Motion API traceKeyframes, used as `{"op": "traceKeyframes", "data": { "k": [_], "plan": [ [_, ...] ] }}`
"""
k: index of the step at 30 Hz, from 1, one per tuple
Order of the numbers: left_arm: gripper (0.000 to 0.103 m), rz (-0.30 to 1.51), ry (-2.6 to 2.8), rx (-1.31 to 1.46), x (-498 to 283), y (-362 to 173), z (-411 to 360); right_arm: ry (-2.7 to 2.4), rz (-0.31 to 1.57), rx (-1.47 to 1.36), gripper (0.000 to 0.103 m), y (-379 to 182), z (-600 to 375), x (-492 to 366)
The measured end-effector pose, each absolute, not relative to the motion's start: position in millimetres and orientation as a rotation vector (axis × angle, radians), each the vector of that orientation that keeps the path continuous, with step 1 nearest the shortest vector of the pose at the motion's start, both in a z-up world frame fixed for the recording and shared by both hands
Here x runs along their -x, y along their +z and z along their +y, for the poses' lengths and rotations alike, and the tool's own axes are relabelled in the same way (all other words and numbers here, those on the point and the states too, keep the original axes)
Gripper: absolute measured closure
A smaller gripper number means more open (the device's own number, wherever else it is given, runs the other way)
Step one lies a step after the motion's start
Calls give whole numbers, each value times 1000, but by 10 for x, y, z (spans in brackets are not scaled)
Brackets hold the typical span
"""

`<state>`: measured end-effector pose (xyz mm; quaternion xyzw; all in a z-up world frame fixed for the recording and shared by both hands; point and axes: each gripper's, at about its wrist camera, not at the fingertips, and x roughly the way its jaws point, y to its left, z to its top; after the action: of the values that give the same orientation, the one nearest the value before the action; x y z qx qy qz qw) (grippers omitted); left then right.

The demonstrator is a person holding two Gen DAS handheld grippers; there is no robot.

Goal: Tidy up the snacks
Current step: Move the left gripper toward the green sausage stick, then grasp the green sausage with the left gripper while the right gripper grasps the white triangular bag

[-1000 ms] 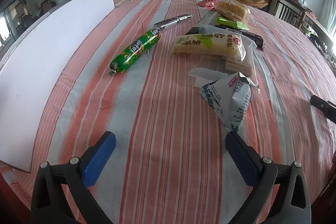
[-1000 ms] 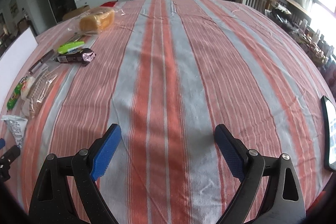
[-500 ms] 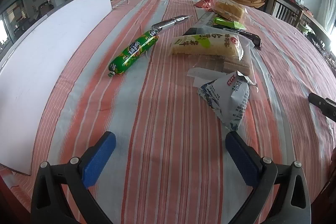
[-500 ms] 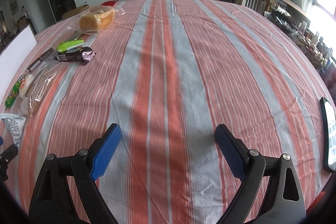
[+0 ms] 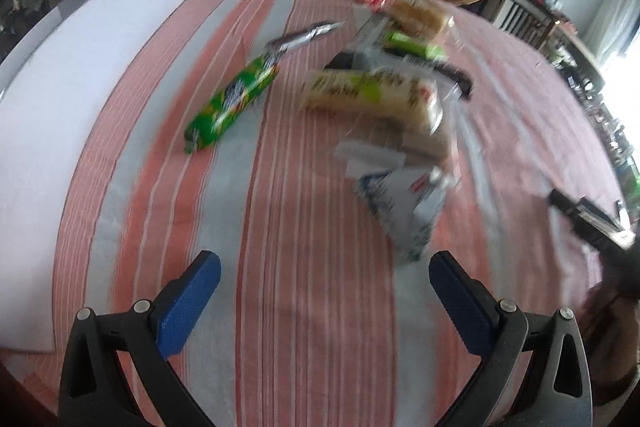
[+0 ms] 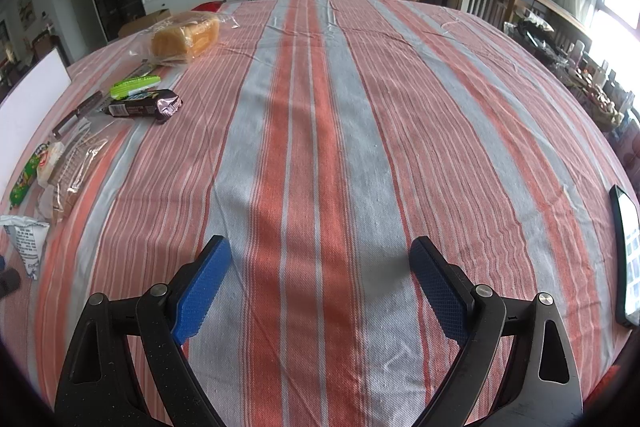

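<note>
Snacks lie on a striped tablecloth. In the blurred left wrist view a green sausage pack (image 5: 232, 99) lies left of a yellow-green cake pack (image 5: 372, 95), with a white-blue pouch (image 5: 404, 211) nearest. My left gripper (image 5: 324, 291) is open above bare cloth, just short of the pouch. My right gripper (image 6: 320, 275) is open over the bare middle of the table; the snacks sit far to its left: a bread loaf (image 6: 186, 37), a green bar (image 6: 134, 85), a dark wrapper (image 6: 146, 107), the pouch (image 6: 26, 237).
A white board (image 5: 80, 99) lies along the table's left side. A phone (image 6: 626, 255) rests at the right edge. The other gripper's black tip (image 5: 584, 219) shows at the right in the left wrist view. Chairs and a cabinet stand beyond the table.
The left gripper has moved forward and swung slightly, bringing the pouch and packs closer; its view is now blurred. The right gripper has hardly moved.
</note>
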<state>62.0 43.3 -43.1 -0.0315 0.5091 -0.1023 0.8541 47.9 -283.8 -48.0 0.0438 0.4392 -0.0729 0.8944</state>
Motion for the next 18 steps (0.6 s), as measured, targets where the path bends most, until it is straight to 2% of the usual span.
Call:
{"op": "traceKeyframes", "data": {
  "k": [8, 13, 15, 17, 18],
  "plan": [
    [0, 952, -191, -32, -1097, 113, 806, -152, 910, -90, 9, -482, -2837, -479],
    [2, 1043, -159, -61, -1633, -120, 941, -151, 910, -90, 9, -483, -2837, -478],
    [12, 1068, -179, -121, -1752, -278, 853, -151, 910, -90, 9, -483, -2837, -478],
    [36, 1096, -212, -185, -1851, -423, 755, -152, 910, -88, 9, -484, -2837, -480],
    [43, 1111, -227, -197, -1837, -477, 729, -152, 910, -89, 9, -484, -2838, -479]
  ]
}}
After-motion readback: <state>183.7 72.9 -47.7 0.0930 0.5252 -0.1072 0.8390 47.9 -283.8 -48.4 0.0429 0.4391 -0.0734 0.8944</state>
